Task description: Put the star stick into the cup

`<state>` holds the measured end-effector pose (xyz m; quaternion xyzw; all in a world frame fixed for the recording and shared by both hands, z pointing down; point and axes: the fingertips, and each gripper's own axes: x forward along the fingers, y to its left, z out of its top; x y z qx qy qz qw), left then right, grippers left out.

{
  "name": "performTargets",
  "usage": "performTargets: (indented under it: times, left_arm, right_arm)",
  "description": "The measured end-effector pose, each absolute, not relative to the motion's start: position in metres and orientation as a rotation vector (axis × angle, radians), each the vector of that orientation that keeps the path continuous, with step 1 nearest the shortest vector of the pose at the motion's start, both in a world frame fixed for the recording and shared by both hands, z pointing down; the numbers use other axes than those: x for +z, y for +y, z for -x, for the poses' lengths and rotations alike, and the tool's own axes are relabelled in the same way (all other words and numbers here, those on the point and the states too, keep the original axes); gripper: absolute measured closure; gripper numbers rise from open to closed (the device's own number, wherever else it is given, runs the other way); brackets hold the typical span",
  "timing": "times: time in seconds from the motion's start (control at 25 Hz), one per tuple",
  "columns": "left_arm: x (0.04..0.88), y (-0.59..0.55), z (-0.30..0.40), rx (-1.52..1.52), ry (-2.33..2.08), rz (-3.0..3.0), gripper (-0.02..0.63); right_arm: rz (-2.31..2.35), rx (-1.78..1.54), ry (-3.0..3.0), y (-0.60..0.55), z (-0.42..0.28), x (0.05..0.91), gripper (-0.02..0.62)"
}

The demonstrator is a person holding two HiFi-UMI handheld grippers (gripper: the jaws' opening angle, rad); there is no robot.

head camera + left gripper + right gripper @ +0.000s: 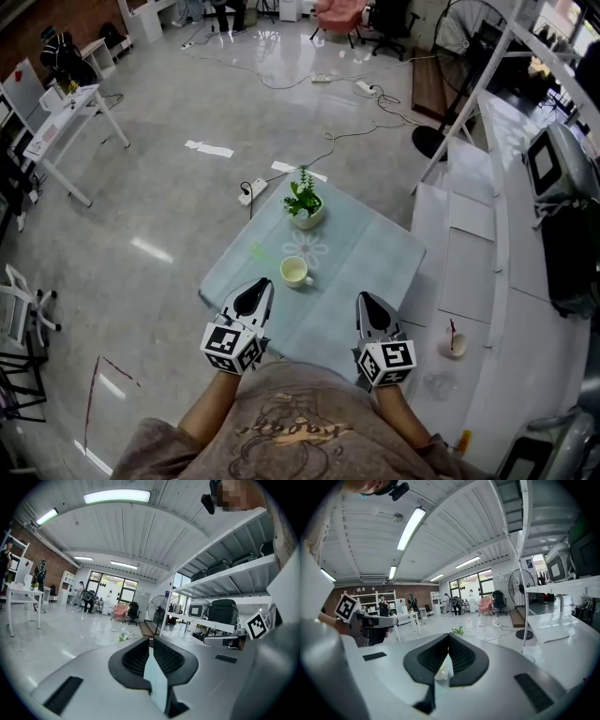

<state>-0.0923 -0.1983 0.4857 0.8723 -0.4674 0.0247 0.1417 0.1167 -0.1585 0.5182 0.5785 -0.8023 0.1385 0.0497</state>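
**While Hovering at the Table's Near Edges, Gripping Nothing**

While looking down, counting one table (375, 251), one cup (296, 272), one potted plant (304, 202), one star stick (259, 251) and two grippers. Finding the cup standing upright near the middle of the table, the potted plant standing by the far corner, and the star stick lying flat as a faint pale green shape near the left edge, just left of the cup and apart from it. Placing the left gripper (261, 286) over the near left edge and the right gripper (367, 300) over the near right edge, both pointing toward the cup. Reading the left jaws as closed tip to tip with nothing between them. Reading the right jaws as likewise pressed together and empty. Touching neither cup nor stick.
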Motion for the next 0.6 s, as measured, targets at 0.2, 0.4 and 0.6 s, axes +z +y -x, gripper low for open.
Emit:
performTargets:
  times: [0.2,0.4,0.6]
  left_arm:
    - [0.4898,-0.1967,0.095,0.06,-1.349,-2.535,0.584]
    - [0.4851,-0.1974,0.0922,0.074,-1.348,-2.54,0.584]
    - [0.4849,-0.1964,0.0931,0.061,-1.351,-2.542,0.584]
  right_arm:
    - [-1.768,0.407,-2.442,-0.152,-0.1176,0.5209,0.596]
    - [-1.769,0.4,-2.445,-0.1494,-0.118,0.5211,0.597]
    - [-1.77,0.414,-2.45,-0.1482,-0.1132,0.5183,0.598]
